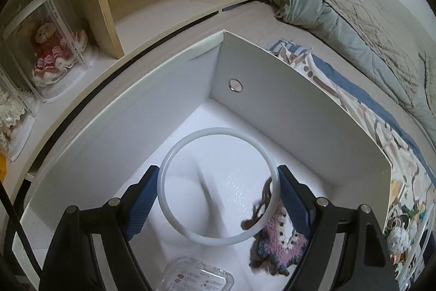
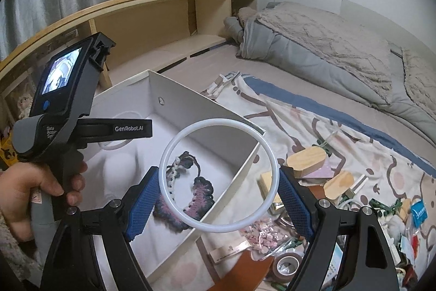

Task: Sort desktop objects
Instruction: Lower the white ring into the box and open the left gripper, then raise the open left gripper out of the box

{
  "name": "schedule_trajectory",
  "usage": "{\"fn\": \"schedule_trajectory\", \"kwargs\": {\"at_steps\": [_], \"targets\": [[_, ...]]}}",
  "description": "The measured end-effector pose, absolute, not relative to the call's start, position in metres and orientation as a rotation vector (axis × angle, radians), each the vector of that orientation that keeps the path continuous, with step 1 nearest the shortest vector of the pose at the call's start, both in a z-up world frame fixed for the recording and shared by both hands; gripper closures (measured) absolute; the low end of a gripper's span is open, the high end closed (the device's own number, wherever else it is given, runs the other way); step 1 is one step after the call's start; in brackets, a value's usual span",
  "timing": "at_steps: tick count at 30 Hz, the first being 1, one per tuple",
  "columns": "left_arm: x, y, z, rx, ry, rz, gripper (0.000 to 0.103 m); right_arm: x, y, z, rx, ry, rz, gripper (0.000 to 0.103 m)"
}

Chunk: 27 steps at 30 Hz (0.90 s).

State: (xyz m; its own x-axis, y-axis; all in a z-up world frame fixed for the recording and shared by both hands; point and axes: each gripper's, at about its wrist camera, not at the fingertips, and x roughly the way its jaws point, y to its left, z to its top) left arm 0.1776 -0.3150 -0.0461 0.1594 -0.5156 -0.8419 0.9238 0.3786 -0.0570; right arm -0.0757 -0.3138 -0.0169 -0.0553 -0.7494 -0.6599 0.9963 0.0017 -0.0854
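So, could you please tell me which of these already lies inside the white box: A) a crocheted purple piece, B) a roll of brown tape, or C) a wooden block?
A: the crocheted purple piece lies on the floor of the white box, while the tape roll and wooden blocks sit outside on the bedspread.

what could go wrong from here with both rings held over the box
The left gripper pinches its white ring only at two edges, so it may spring out sideways. The right gripper holds its ring above the white box wall, so a release may land it outside. A falling ring could hit the crochet piece.
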Motion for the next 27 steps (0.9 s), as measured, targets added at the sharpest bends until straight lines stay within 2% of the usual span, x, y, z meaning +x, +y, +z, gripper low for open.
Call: {"fn": "schedule_trajectory", "kwargs": {"at_steps": [9, 12, 17, 27], "targets": [[0.183, -0.319, -0.046, 0.536, 0.896, -1.086, 0.018, -0.074, -0.32, -0.017, 0.52, 0.614, -1.519, 0.018], [0.183, -0.32, -0.044, 0.525, 0.899, -1.116, 0.013, -0.072, -0.322, -0.018, 0.532, 0.608, -1.509, 0.018], [0.178, -0.314, -0.033, 0.508, 0.85, -1.15, 0.011, -0.067, -0.324, -0.021, 0.531, 0.618, -1.495, 0.018], [0.177, -0.306, -0.02, 0.559, 0.795, -1.16, 0.011, -0.059, -0.331, -0.025, 0.558, 0.614, -1.483, 0.018]]}}
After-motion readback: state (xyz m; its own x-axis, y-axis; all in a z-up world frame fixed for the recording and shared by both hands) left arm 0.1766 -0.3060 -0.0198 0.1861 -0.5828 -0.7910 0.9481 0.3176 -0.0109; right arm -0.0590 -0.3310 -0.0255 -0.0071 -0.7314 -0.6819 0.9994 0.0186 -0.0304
